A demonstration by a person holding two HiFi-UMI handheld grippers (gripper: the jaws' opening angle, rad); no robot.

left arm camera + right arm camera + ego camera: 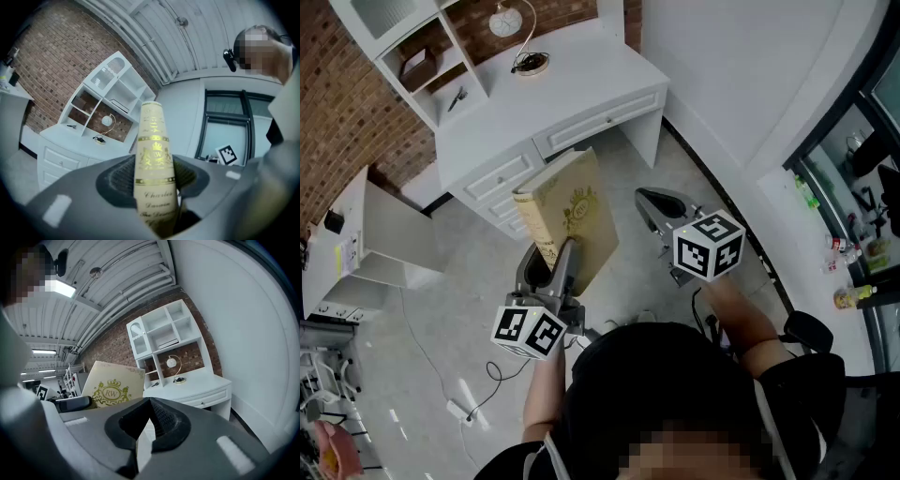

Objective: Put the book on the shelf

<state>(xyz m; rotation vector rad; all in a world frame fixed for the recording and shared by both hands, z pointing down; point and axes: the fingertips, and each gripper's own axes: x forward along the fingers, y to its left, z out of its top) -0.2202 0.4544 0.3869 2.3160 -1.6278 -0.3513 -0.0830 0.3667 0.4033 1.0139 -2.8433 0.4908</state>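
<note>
While the fingers of my left gripper (553, 274) are clamped on the lower spine edge of the book (574, 211), the cream volume stands up out of them. Its spine is turned back towards that gripper, and its gilt-crested cover faces my right gripper (659, 210). Over there the fingers sit together with nothing between them, just beside the book's cover and not touching it. Ahead of both pairs of fingers, well apart from the book, stand the white worktop (572, 75) and its shelf (420, 58).
</note>
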